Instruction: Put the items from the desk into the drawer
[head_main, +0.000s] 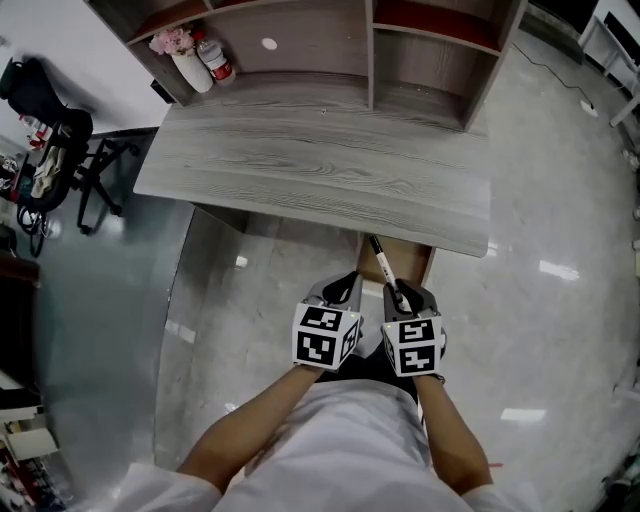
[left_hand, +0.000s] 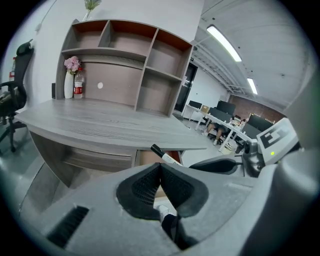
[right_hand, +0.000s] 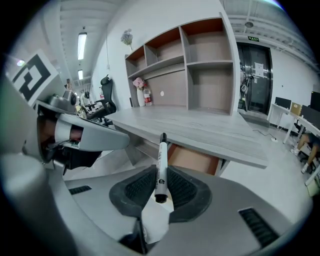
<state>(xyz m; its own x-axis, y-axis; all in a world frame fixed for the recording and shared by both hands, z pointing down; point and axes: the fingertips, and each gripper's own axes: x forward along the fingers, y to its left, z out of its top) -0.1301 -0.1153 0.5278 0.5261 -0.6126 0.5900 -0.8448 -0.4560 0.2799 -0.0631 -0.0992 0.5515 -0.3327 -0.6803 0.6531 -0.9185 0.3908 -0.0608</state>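
Note:
A black-and-white marker pen (head_main: 381, 262) sticks out forward from my right gripper (head_main: 398, 292), which is shut on its lower end; in the right gripper view the marker (right_hand: 160, 165) stands upright between the pads. Just beyond its tip, an open drawer (head_main: 414, 262) with a brown inside shows under the front edge of the grey wooden desk (head_main: 320, 170). My left gripper (head_main: 347, 288) hovers beside the right one, shut with nothing in it; in its own view the pads (left_hand: 150, 182) meet. The drawer (right_hand: 192, 160) lies below and behind the marker.
A shelf unit (head_main: 400, 50) stands at the back of the desk. A white vase of pink flowers (head_main: 185, 60) and a red-labelled bottle (head_main: 216, 60) sit at its far left. A black office chair (head_main: 50, 150) stands left of the desk. Glossy floor surrounds me.

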